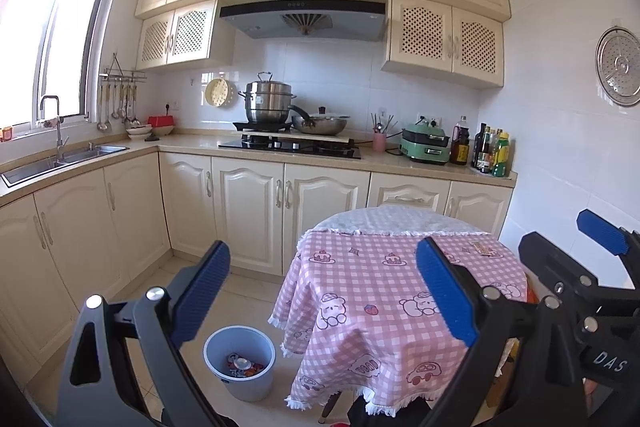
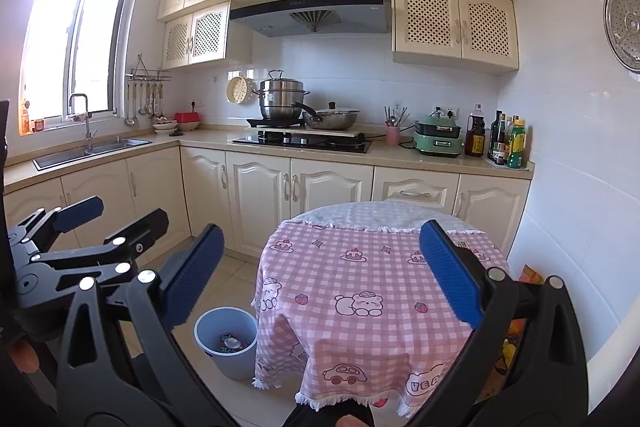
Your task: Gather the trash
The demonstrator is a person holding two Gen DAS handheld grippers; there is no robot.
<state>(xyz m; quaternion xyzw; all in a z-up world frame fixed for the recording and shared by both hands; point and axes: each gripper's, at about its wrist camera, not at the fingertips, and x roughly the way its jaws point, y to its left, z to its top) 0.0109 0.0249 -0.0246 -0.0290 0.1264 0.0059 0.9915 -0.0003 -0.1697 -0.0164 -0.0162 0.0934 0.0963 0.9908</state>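
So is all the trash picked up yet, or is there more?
Nearly done, it looks like. Some wrappers already lie in the blue bin on the floor beside the table. Nothing is in hand: the left gripper and right gripper are both open and empty. At least one small wrapper remains at the table's far right. The right finger hides part of the cloth, so there may be more.

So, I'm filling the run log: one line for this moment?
left tongs open | right tongs open | wrapper on table | bin holds trash
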